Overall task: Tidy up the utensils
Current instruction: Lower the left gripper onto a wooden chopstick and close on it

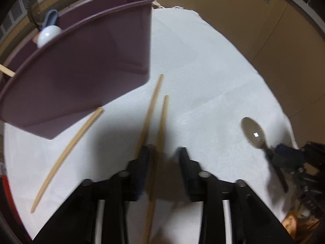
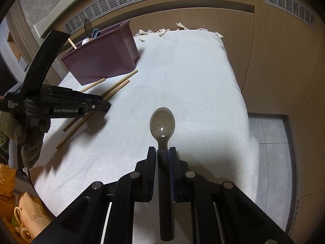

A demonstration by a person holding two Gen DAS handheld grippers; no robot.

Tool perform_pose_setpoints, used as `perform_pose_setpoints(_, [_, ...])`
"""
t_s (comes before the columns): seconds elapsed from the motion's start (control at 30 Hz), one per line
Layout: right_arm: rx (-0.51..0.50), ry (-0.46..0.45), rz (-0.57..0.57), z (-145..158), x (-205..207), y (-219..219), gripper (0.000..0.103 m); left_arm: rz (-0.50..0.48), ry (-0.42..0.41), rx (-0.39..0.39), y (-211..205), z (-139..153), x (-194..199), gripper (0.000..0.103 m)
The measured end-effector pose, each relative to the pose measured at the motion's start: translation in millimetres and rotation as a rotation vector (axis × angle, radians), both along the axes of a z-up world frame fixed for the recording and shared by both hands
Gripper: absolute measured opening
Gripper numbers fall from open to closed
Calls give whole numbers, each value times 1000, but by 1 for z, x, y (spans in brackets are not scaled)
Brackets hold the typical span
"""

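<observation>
Three chopsticks (image 1: 67, 154) lie unsorted; left gripper (image 1: 162, 152) stands apart over two; spoon (image 2: 162, 125) is clamped by right gripper (image 2: 162, 152); purple bin (image 2: 101, 59), eleven o'clock, is judged next.

cloth (image 2: 193, 77): white woven, matt, slightly rough | chopsticks (image 1: 154, 109): pale bare wood, matt | spoon (image 2: 162, 125): grey translucent plastic, glossy | bin (image 1: 81, 65), upper left: purple plastic, smooth | tongs (image 2: 162, 152): black matt plastic

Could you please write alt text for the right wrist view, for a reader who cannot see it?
The right gripper clamps a dark spoon by its handle over a white cloth. To the left, the left gripper hovers above wooden chopsticks beside a purple bin.
</observation>
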State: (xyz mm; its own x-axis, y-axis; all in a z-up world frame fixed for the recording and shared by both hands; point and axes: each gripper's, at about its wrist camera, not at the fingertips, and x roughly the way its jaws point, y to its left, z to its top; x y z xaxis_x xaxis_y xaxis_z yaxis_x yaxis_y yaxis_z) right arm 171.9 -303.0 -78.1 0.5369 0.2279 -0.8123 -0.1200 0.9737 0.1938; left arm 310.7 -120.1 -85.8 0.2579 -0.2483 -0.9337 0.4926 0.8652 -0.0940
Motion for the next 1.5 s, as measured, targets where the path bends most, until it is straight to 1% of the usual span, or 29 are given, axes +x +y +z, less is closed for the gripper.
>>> perform_pose_setpoints(0.03, [-6,0,-2,0,0,1,13,-7,4,-4,-2,0,0,50])
perform_pose_setpoints(0.07, [-8,0,-1,0,0,0,13,-18,-16,17,-6,-1,-3,50])
perform_pose_setpoints(0.13, [-12,-1,0,1,0,0,14,-30,-64,44,-11,-1,-13,42])
perform_pose_setpoints(0.17, [-17,-3,0,2,0,0,15,-33,-77,40,-10,-1,-15,28])
perform_pose_setpoints(0.2, [-24,-5,1,3,0,0,18,-29,-76,22,-6,1,-19,10])
perform_pose_setpoints(0.27, [-43,-10,7,5,2,1,23,-2,-49,-26,5,2,-19,6])
perform_pose_setpoints(0.33, [-71,-15,17,6,5,3,34,30,-57,-55,19,6,-27,6])
perform_pose_setpoints(0.37, [-86,-16,23,6,7,4,37,46,-70,-68,26,9,-32,6])
perform_pose_setpoints(0.4, [-98,-17,27,6,10,5,43,57,-77,-89,30,12,-34,6])
perform_pose_setpoints(0.43, [-106,-18,30,6,13,6,47,61,-81,-114,35,15,-39,6])
perform_pose_setpoints(0.53, [-125,-4,40,2,25,11,47,73,-109,-155,44,23,-57,6])
perform_pose_setpoints(0.63, [-166,6,55,-2,37,21,47,61,-123,-171,46,28,-67,6])
perform_pose_setpoints(0.67, [-184,10,55,-3,40,23,47,44,-124,-159,41,26,-62,6])
perform_pose_setpoints(0.73, [-193,26,56,-6,47,27,47,12,-110,-108,34,22,-61,7])
perform_pose_setpoints(0.77, [-188,31,57,-7,49,28,47,-5,-88,-87,42,26,-75,8])
perform_pose_setpoints(0.8, [-183,33,57,-7,50,29,47,-17,-62,-63,39,23,-72,8])
perform_pose_setpoints(0.9, [-186,31,67,-7,49,33,47,-22,-33,-16,32,15,-61,10])
perform_pose_setpoints(0.93, [-190,28,77,-7,48,34,47,-18,-49,5,28,16,-57,11])
perform_pose_setpoints(1.0, [-196,29,87,-9,47,37,47,2,-44,31,24,16,-50,12])
perform_pose_setpoints(1.1, [-190,31,93,-12,48,37,47,1,-40,77,19,14,-45,15])
perform_pose_setpoints(1.3, [-194,27,101,-13,51,39,47,-9,-29,94,10,16,-38,20])
perform_pose_setpoints(1.47, [-206,17,110,-13,50,41,47,-3,23,81,8,18,-30,26])
perform_pose_setpoints(1.5, [-212,15,115,-13,49,42,43,3,34,72,9,18,-29,28])
